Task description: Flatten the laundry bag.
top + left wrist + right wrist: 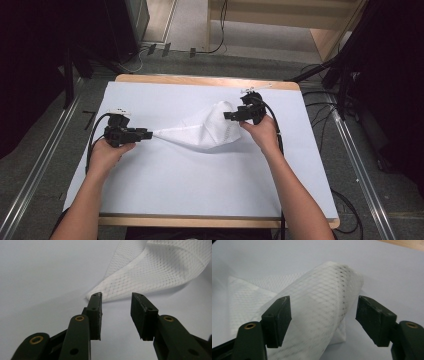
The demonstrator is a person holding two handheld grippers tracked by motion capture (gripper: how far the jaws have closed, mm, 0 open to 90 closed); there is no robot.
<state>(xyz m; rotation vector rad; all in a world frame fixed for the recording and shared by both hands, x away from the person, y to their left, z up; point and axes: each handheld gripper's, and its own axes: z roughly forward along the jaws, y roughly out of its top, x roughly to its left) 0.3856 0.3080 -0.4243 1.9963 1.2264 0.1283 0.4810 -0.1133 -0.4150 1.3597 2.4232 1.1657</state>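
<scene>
Two grippers flank one white mesh bag [205,131] lying mid-table on the pale blue sheet [165,190], long axis running left to right. Left gripper [148,134]: jaws parted, the bag's tapered left corner just off its tips, nothing gripped. Right gripper [228,115]: jaws wide, straddling the raised fold at the bag's far-right end without pressing. Both hands equally near; a regrip needs each to close.

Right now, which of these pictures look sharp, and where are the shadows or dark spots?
High view: even light on the table, surroundings almost black. Left gripper view: tongs crisp, mesh cloth softer farther back, faint shadow beneath it. Right gripper view: cloth fold sharp, background hazy.
</scene>
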